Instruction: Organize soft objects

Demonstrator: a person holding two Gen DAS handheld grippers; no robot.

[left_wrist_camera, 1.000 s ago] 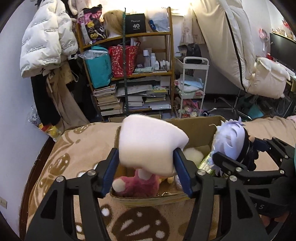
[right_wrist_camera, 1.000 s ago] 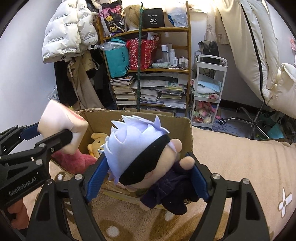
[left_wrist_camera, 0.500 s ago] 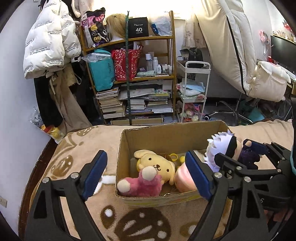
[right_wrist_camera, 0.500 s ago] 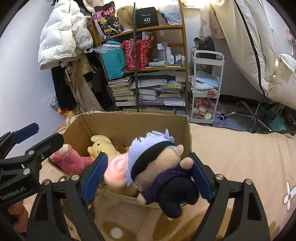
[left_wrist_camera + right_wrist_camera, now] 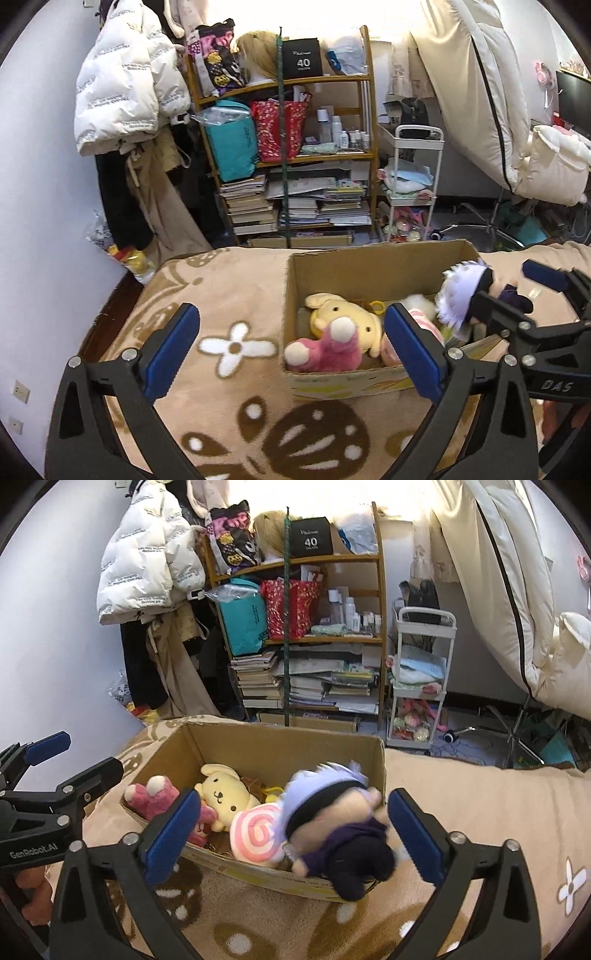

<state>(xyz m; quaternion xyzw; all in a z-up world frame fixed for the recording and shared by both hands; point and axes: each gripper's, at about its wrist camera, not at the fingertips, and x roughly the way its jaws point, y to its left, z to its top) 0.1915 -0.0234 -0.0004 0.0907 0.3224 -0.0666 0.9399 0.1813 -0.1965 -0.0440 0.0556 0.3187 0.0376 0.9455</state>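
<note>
Cluttered bedroom: blanketed bed (image 5: 236,295), crammed bookshelf (image 5: 295,155), hanging coats (image 5: 125,88).

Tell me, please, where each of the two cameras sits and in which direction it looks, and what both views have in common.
Left wrist view: sits on the left gripper, open over the blanket, left of the cardboard box, facing the bookshelf; the right gripper shows at right.
Right wrist view: sits on the right gripper, open at the box's near right corner around the blurred white-haired doll; the left gripper shows at left.
Shared: box, yellow plush, pink plush, doll, bookshelf.
</note>
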